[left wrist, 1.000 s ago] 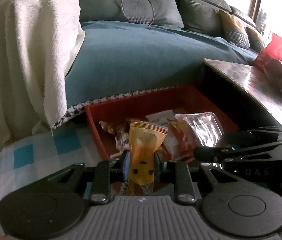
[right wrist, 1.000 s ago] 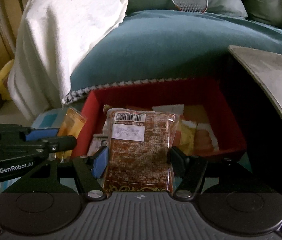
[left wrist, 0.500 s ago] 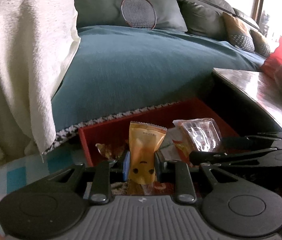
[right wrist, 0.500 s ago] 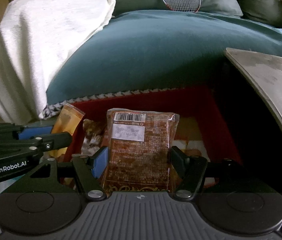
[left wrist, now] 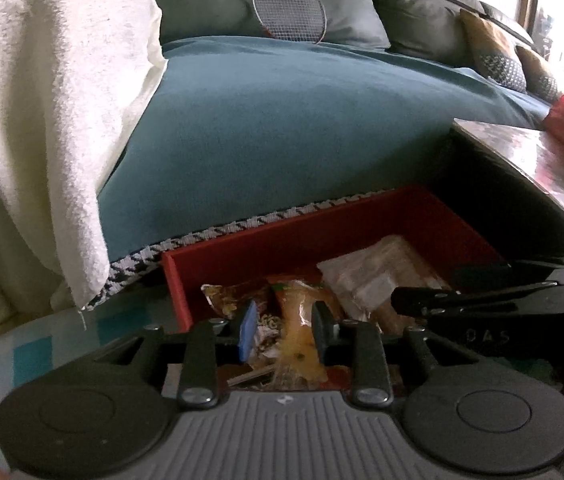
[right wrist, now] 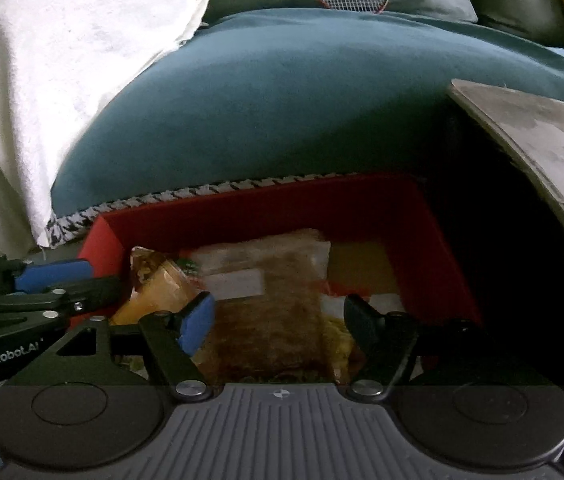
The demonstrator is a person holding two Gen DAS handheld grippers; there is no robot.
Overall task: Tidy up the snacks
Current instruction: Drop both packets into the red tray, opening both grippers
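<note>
A red box [left wrist: 282, 236] [right wrist: 261, 208] stands in front of the sofa with several snack packets in it. My left gripper [left wrist: 284, 320] hangs over its near left part, its jaws opening. The yellow packet [left wrist: 300, 344] lies slumped between them, clear of the blue pad [left wrist: 247, 330]. My right gripper [right wrist: 277, 312] is over the middle of the box, its jaws opening too. The brown packet [right wrist: 269, 312] lies flat below them on the other snacks, with a gap at each finger. In each view the other gripper [left wrist: 482, 300] [right wrist: 41, 292] shows at the side.
A teal sofa seat [left wrist: 282, 132] rises right behind the box, with a white blanket [left wrist: 41, 120] at the left and a badminton racket [left wrist: 290, 8] on the back cushions. A wooden table edge [right wrist: 542, 132] overhangs the right side. Blue-checked cloth [left wrist: 33, 356] lies left of the box.
Both grippers moved closer over the red box and their jaws spread. The yellow packet, upright before, has slumped down; the brown packet has dropped flat onto the snacks.
</note>
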